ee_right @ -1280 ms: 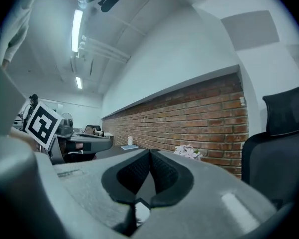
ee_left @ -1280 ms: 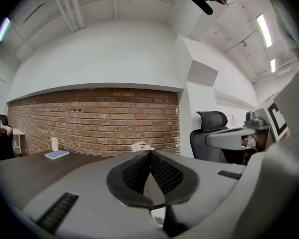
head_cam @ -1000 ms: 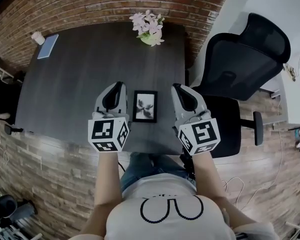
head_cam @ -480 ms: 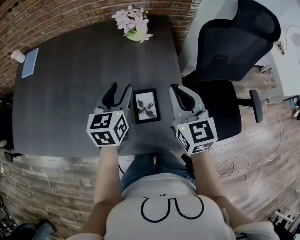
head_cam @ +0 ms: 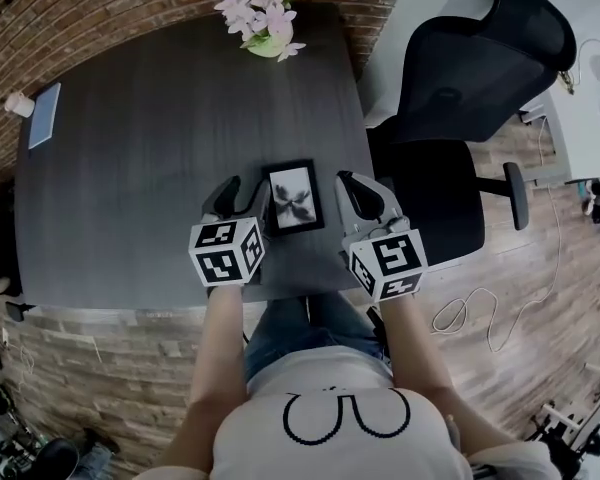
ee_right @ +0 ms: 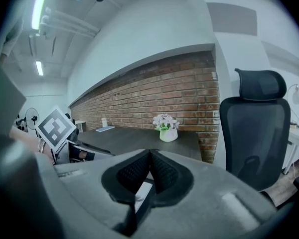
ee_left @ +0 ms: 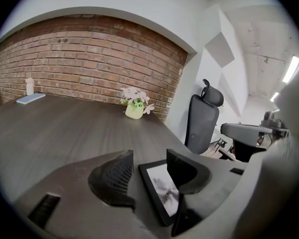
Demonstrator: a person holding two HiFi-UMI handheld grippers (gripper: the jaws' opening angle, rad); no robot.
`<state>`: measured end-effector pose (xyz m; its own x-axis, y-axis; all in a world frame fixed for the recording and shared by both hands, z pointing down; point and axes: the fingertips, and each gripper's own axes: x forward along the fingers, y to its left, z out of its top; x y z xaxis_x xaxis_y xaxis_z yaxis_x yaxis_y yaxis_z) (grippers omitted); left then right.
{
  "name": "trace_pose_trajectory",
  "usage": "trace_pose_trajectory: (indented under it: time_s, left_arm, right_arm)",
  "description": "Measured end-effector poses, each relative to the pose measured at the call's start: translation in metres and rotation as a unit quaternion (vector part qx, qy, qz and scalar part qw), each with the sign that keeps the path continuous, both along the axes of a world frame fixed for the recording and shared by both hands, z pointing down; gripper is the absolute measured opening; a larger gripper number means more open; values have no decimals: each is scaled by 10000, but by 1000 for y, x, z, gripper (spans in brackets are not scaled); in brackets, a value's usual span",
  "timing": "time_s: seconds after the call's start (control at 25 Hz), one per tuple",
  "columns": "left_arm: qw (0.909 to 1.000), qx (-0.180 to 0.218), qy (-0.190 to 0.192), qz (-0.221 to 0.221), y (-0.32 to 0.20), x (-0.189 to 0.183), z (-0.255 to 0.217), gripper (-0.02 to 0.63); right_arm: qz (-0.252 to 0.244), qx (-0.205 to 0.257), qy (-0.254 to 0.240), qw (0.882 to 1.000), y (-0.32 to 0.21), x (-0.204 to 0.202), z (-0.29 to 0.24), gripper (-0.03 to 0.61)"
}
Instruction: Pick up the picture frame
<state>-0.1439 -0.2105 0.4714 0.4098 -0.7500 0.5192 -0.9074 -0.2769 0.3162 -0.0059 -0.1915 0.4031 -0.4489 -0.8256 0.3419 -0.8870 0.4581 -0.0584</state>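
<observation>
The picture frame (head_cam: 293, 197), black-edged with a pale flower print, lies flat on the dark table (head_cam: 140, 168) near its front edge. My left gripper (head_cam: 238, 196) hovers just left of the frame with its jaws open. In the left gripper view the frame (ee_left: 162, 185) shows its left edge in the gap of the left gripper (ee_left: 149, 158), with the right jaw over it and no pad pressing on it. My right gripper (head_cam: 358, 193) sits just right of the frame, shut and empty. The right gripper view has the frame (ee_right: 142, 195) low behind the closed right gripper (ee_right: 150, 156).
A pot of pink flowers (head_cam: 263, 23) stands at the table's far edge. A blue book (head_cam: 43, 115) and a small white bottle (head_cam: 18, 103) lie at the far left corner. A black office chair (head_cam: 470, 88) stands right of the table, and a brick wall (ee_left: 89, 59) lies behind.
Both grippers have sunk toward the table on either side of the frame. The left gripper's jaws, shut a second ago, now stand apart. The right gripper stays shut.
</observation>
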Motion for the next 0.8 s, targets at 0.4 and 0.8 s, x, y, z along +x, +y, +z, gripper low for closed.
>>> trace_pose_trajectory:
  time_s: [0.4,0.8]
  left_arm:
    - [9944,-1017,-302,4,23,15,72,198]
    - [9858,-1610,-462,-110,29,25,107,142]
  right_arm:
    - [-61,-739,-65,9972,1,1,59,-3]
    - [-206,-936,-21,9954,-11,5,81,-3]
